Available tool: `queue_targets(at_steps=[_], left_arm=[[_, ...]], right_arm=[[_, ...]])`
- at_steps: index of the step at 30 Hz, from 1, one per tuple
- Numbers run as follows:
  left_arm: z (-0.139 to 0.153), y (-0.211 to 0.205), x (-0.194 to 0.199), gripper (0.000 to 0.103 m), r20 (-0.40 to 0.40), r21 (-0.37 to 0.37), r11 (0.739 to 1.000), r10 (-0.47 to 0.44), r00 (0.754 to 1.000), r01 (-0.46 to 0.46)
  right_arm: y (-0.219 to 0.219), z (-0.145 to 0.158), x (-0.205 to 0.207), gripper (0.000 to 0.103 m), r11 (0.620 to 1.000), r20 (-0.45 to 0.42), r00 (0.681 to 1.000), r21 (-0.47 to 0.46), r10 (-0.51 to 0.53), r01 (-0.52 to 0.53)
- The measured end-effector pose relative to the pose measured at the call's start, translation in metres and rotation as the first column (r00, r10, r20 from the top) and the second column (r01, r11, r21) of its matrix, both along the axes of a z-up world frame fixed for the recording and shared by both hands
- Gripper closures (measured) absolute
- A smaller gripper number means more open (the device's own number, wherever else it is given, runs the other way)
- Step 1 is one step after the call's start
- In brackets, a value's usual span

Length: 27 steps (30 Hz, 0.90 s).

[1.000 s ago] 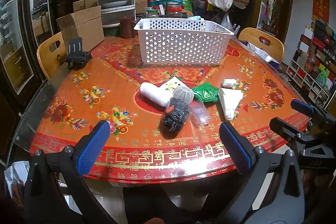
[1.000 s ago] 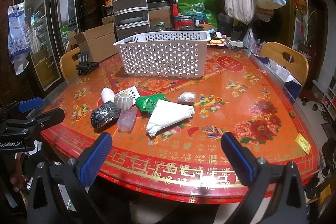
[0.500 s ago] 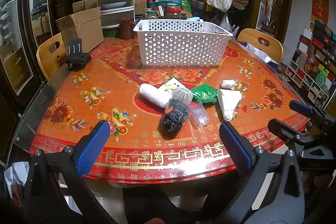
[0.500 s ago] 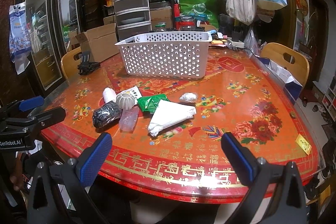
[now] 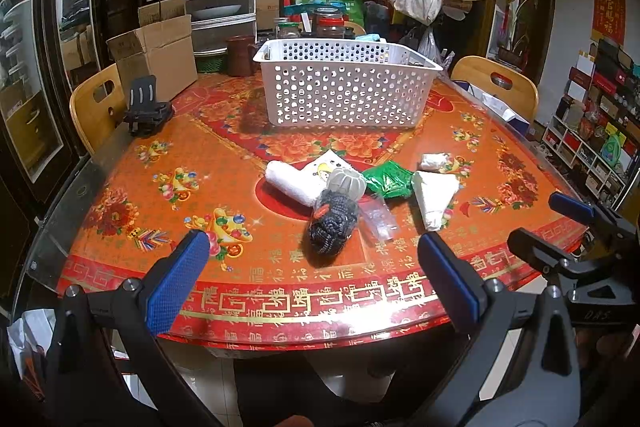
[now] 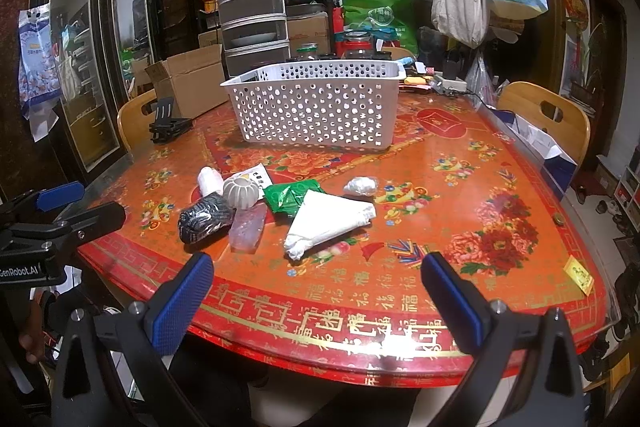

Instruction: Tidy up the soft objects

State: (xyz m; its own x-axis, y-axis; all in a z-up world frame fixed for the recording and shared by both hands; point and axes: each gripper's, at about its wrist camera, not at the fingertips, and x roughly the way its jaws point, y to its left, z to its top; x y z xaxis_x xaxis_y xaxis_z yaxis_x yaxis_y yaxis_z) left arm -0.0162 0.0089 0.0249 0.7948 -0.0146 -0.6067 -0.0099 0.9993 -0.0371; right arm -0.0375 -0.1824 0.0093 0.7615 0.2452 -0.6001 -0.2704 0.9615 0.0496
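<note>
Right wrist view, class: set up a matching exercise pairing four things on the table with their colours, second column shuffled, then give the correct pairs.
Things:
1. basket
2. crinkly packet
3. knitted bundle
4. ribbed round cushion

Colours:
A. green
B. dark grey-black
C. white with round holes
D. pale grey

Pairs: 1-C, 2-A, 3-B, 4-D

One white basket (image 5: pixel 344 83), one cardboard box (image 5: pixel 156 55), two wooden chairs (image 6: pixel 548 119), eight small soft items (image 6: pixel 328 223) on one table (image 5: pixel 200 163)
</note>
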Motion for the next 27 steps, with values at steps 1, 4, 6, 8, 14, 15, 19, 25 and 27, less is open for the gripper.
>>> queue_targets(at_steps=[1, 4, 6, 8, 14, 15, 19, 25, 27], left_arm=[[0.0000, 0.0000, 0.0001, 0.000, 0.000, 0.000, 1.000, 0.000, 1.000, 0.000], [0.0000, 0.0000, 0.0001, 0.000, 0.000, 0.000, 1.000, 0.000, 1.000, 0.000], [-0.0001, 0.0000, 0.0003, 0.000, 0.000, 0.000, 1.000, 0.000, 1.000, 0.000], [0.0004, -0.0002, -0.0004, 0.000, 0.001, 0.000, 1.000, 0.001, 1.000, -0.001], [0.0000, 0.0001, 0.0003, 0.000, -0.001, 0.000, 1.000, 0.000, 1.000, 0.000], [0.0000, 0.0002, 0.0002, 0.000, 0.000, 0.000, 1.000, 0.000, 1.000, 0.000], [0.0000, 0.0003, 0.0001, 0.000, -0.001, 0.000, 1.000, 0.000, 1.000, 0.000], [0.0003, 0.0000, -0.0005, 0.000, 0.001, -0.001, 1.000, 0.000, 1.000, 0.000], [-0.0001, 0.0004, 0.0003, 0.000, 0.000, -0.001, 1.000, 0.000, 1.000, 0.000]], right_arm=[[0.0004, 0.0001, -0.0003, 0.000, 1.000, 0.000, 1.000, 0.000, 0.001, -0.001], [0.0004, 0.0001, -0.0003, 0.000, 1.000, 0.000, 1.000, 0.000, 0.000, 0.000], [0.0005, 0.0000, -0.0004, 0.000, 1.000, -0.001, 1.000, 0.001, 0.001, -0.001], [0.0014, 0.0002, -0.0010, 0.000, 1.000, -0.001, 1.000, 0.000, 0.002, -0.002], [0.0015, 0.0001, -0.0010, 0.000, 1.000, -0.002, 1.000, 0.001, 0.002, -0.002], [0.0013, 0.0001, -0.0009, 0.000, 1.000, -0.002, 1.000, 0.001, 0.002, -0.002], [0.0014, 0.0000, -0.0008, 0.000, 1.000, -0.003, 1.000, 0.001, 0.002, -0.002], [0.0019, 0.0000, -0.0014, 0.000, 1.000, -0.004, 1.000, 0.002, 0.002, -0.002], [0.0015, -0.0001, -0.0008, 0.000, 1.000, -0.004, 1.000, 0.002, 0.002, -0.002]])
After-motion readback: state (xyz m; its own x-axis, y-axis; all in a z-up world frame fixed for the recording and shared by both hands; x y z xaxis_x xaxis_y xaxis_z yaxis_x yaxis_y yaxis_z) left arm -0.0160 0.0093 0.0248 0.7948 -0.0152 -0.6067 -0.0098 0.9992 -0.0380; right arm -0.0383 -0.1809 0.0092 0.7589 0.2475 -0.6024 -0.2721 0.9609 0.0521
